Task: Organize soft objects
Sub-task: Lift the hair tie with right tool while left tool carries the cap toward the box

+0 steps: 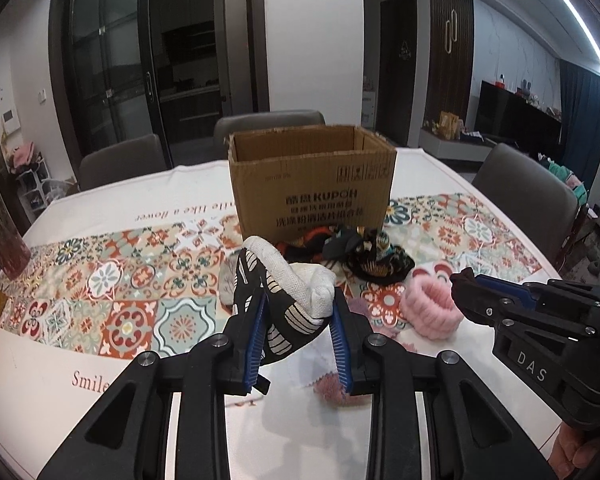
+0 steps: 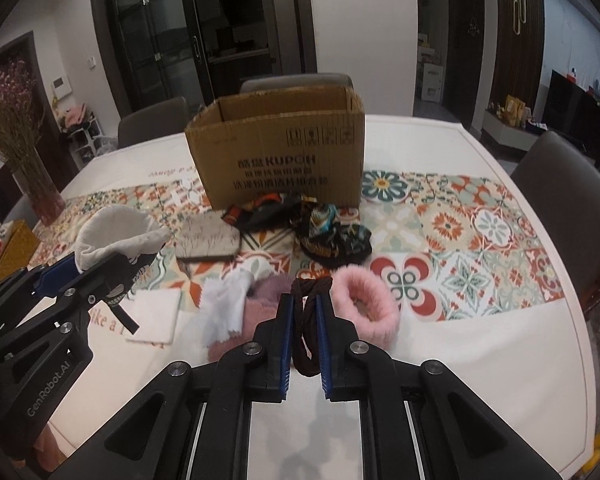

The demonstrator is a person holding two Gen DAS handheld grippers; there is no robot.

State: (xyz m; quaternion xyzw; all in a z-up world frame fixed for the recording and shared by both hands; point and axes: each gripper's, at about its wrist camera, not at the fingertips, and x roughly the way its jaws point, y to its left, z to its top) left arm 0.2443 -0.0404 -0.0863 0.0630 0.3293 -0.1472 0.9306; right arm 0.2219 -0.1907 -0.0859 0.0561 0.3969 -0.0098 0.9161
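My left gripper is shut on a black patterned oven mitt with a white lining, held above the table; it also shows in the right wrist view. My right gripper is shut on a dark brown braided hair band, near the table's front. An open cardboard box stands behind the objects at mid-table. On the cloth lie dark patterned scarves, a fluffy pink band, a mauve fluffy item, a grey pot holder and white cloths.
A patterned tablecloth covers the white table. A vase of dried flowers and a yellow box stand at the left. Grey chairs surround the table.
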